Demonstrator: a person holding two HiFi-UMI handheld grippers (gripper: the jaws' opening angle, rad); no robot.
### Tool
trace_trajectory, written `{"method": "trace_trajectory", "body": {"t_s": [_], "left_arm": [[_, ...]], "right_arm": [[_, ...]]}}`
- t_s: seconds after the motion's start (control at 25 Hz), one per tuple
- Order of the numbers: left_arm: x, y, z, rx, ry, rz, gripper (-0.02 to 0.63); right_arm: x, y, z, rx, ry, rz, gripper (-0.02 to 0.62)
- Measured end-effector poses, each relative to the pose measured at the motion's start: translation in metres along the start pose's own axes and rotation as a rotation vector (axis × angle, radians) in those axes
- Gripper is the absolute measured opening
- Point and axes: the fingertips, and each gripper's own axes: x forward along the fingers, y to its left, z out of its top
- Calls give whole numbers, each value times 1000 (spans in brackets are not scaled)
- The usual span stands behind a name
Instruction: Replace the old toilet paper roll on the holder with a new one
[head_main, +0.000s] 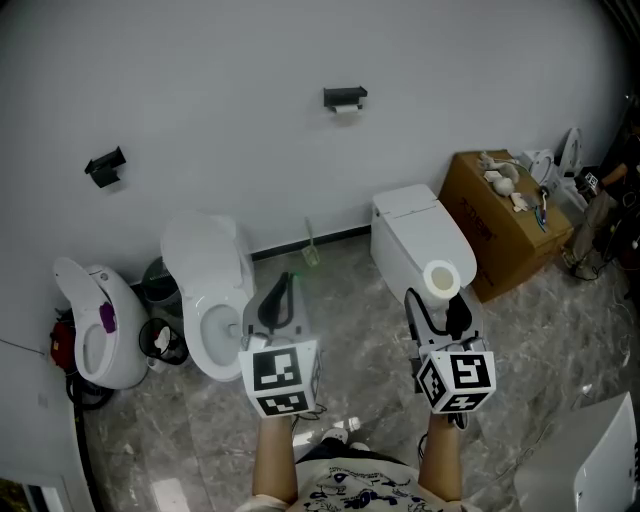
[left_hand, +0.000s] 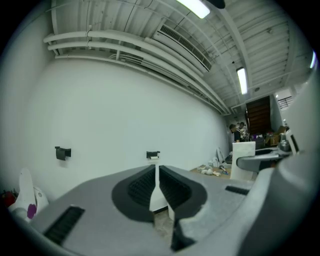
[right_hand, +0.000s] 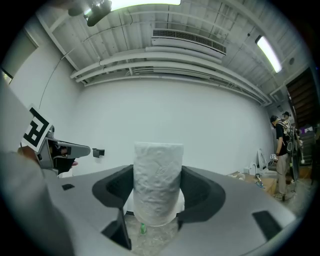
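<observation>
Right tool (right_hand: 158, 200): I am pinching the upright toilet paper roll (right_hand: 157, 175).
Left tool (left_hand: 157, 192): I am holding it pressed together.
Holder (head_main: 345, 97): hanging well ahead of both.

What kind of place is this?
Probably a test bathroom in a workshop, not a home: three toilets stand along one white wall, two paper holders hang on it, and a cardboard box sits beside.

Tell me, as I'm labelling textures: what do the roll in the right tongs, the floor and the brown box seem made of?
The roll looks like soft white tissue paper, matte, with an embossed surface. The floor seems polished stone or marble-look tile: grey veining, glossy glare. The box looks like plain brown cardboard, matte.
</observation>
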Motion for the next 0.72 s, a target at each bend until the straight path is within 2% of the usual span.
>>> {"method": "trace_trajectory", "body": {"t_s": [0.2, 0.32, 0.56, 0.72], "left_arm": [[8, 12, 0, 21, -25, -28, 36], [13, 16, -6, 1, -11, -64, 74], [23, 25, -10, -44, -1, -86, 167], [36, 31, -12, -42, 7, -80, 192]], "right_arm": [[12, 9, -6, 21, 2, -18, 296], [16, 14, -8, 22, 5, -32, 296], [25, 21, -14, 25, 18, -36, 296], [39, 20, -16, 22, 31, -33, 296]]}}
